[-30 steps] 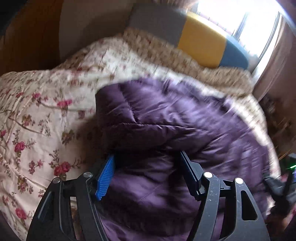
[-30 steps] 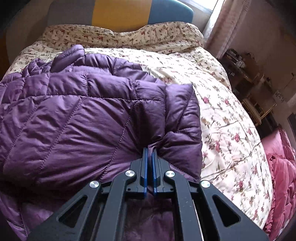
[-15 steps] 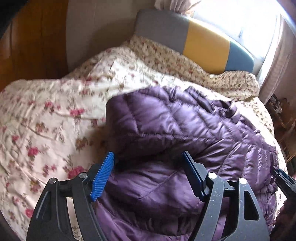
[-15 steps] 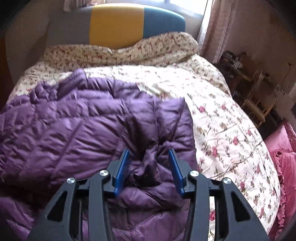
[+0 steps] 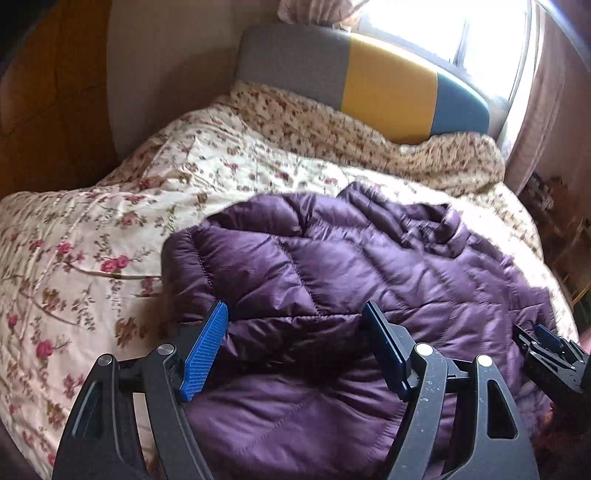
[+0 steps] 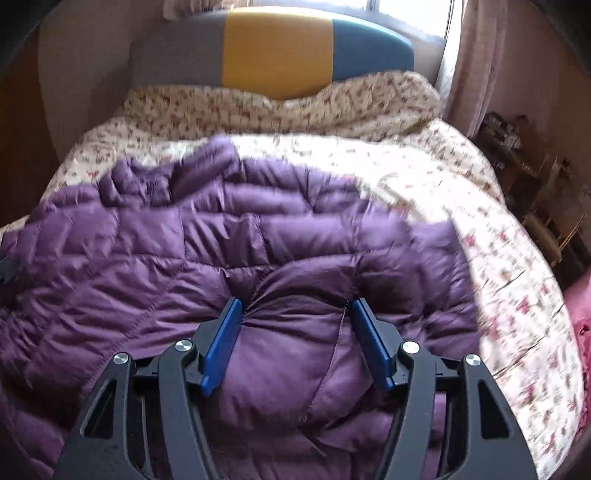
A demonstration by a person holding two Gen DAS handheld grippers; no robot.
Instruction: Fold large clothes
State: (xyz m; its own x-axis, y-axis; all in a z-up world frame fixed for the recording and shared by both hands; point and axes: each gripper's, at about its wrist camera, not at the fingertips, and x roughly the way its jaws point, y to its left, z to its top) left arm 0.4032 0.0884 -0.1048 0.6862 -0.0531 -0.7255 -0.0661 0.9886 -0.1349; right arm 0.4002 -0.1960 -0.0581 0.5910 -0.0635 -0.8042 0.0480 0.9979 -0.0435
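While my right tongs are spreading their blue pads apart, a puffed fold of the purple quilted jacket is bulging up between them. The pads are flanking it loosely, so nothing is clamped there. The jacket is lying spread across the floral bed quilt, running out ahead of these tongs and off to their left, with its crumpled collar end lying ahead and to the left, toward the pillows. Bare quilt is showing to the right of these tongs.

My left tongs are standing wide and released, hovering over the near edge of the jacket, holding nothing. From this side the jacket is stretching ahead and to the right of them, its rounded folded corner sitting just ahead of the left pad, and the flowered quilt is lying open on their left. Far out to the right of my left tongs, the tip of my right tongs is poking into view over the jacket's far edge. Beyond both pairs, the grey, yellow and teal headboard is standing under a bright window.
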